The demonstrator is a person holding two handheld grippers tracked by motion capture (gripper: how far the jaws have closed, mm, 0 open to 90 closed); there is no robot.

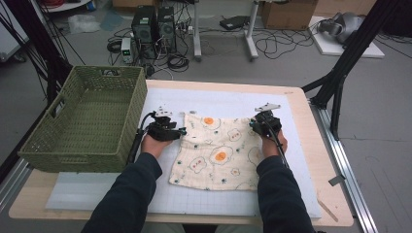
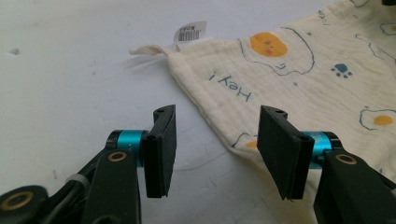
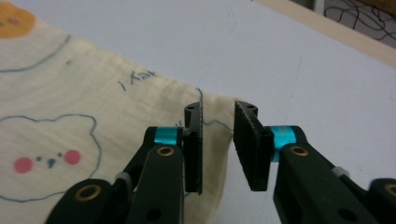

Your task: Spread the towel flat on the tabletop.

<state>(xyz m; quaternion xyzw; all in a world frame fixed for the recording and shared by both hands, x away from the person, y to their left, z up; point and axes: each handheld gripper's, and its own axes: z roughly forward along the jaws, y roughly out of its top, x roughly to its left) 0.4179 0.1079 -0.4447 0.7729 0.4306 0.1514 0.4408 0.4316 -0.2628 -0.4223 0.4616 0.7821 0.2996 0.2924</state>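
The printed muslin cloth lay flat beside the green basket. Both grippers were unclenched: the left gripper straddled its left edge, the right gripper its far right corner.

One cloth, one basket, two tongs

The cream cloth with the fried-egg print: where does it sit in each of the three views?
High view: the cream cloth with the fried-egg print lies flat at the middle of the white mat, between both grippers.
Left gripper view: upper right, its edge running between the open jaws.
Right gripper view: left half, its edge between the open jaws.
Shared landmark: the blue "Hey!" lettering near its edge.
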